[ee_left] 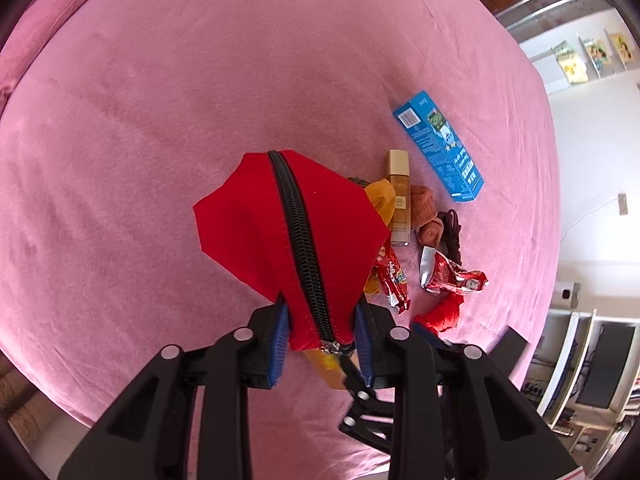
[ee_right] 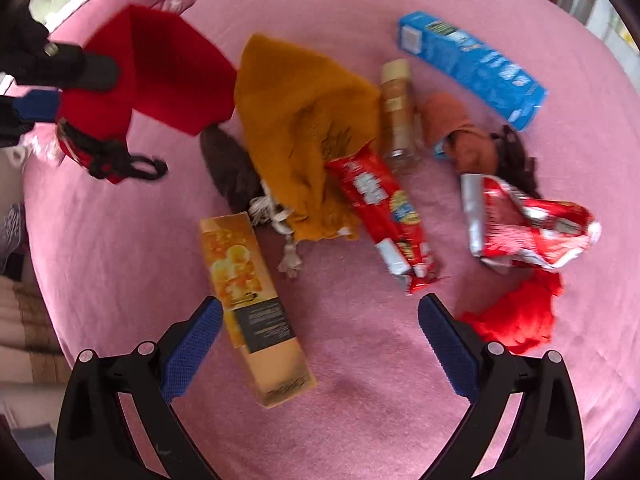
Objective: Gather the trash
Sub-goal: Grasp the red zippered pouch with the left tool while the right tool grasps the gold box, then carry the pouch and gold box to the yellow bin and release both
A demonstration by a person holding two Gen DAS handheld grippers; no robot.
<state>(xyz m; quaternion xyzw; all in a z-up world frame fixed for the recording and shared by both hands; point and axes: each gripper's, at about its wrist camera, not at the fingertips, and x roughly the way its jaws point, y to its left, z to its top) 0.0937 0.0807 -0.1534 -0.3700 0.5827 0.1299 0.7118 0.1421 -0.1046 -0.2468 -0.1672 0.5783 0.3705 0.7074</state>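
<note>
In the left wrist view my left gripper (ee_left: 322, 320) is shut on one end of a red zip pouch (ee_left: 288, 220), which is raised above the pink bed. The right wrist view has that pouch (ee_right: 160, 72) at upper left, with the left gripper's fingers (ee_right: 80, 68) on it. My right gripper (ee_right: 320, 306) is open above the bed, and nothing is pressed between its pads. A yellow carton (ee_right: 256, 312) lies just inside its left finger. A long red snack wrapper (ee_right: 380, 208) and a crumpled red wrapper (ee_right: 528, 224) lie beyond its fingertips.
On the pink bedspread (ee_right: 360, 400) lie a mustard cloth (ee_right: 304, 128), a glass bottle (ee_right: 396, 116), a blue carton (ee_right: 472, 64), an orange sock (ee_right: 460, 132), a dark hair tie (ee_right: 516, 156) and a red scrap (ee_right: 520, 316). Shelves and monitors (ee_left: 600, 364) stand past the bed's right edge.
</note>
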